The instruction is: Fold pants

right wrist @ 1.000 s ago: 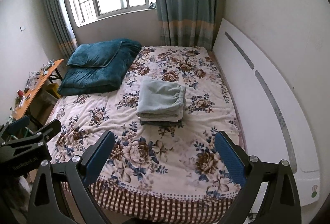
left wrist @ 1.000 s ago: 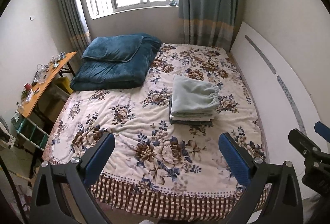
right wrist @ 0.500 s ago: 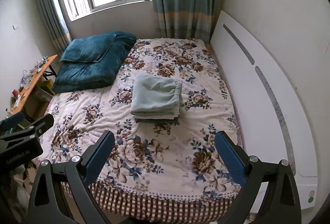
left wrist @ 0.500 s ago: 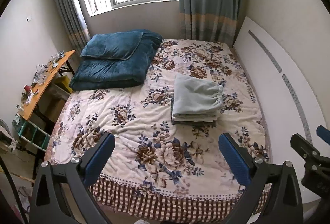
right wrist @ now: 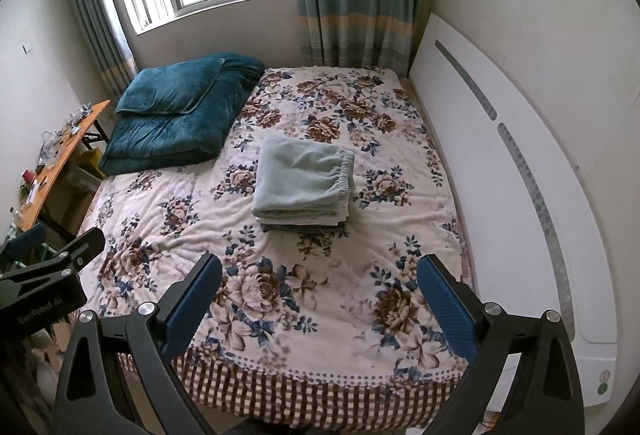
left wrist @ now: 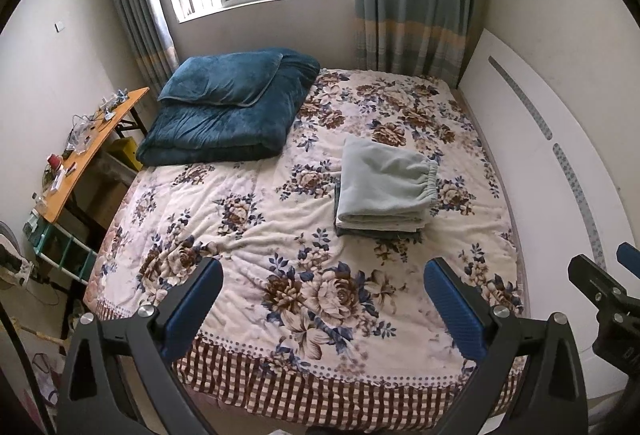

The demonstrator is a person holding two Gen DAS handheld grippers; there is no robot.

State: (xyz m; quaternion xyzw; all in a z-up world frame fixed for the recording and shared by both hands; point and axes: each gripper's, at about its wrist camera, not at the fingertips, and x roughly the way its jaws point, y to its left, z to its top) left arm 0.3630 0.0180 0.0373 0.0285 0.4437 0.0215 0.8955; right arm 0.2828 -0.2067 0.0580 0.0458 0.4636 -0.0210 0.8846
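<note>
Floral quilt covers the bed (left wrist: pixel 248 219), the biggest thing in view and the landmark for everything else. Teal duvet (left wrist: pixel 224 119) w/ a pillow on top sits at the bed's far left corner, under the window. White headboard panel (right wrist: pixel 500 171) runs along the bed's right side. Orange bench (left wrist: pixel 86 151) w/ clutter stands off the bed's left edge.

Pale green pants (right wrist: pixel 302 181) lie folded right of bed centre, elastic waistband toward the headboard side, resting on a darker folded garment (right wrist: pixel 306 229); edges roughly squared, layers stacked.

Left gripper (left wrist: pixel 322 293) & right gripper (right wrist: pixel 320 287) both hang over the bed's foot end, fingers spread wide, nothing between them, well apart from the stack.

Judgement: fold looks done, so the step in hand is prob. a check or withdrawal. To do it well: keep both grippers clear of the quilt so nothing drags, don't nudge the stack. If a tidy-up is wanted, approach from the foot side, press the front fold edge flat, not the waistband, which would bunch.
</note>
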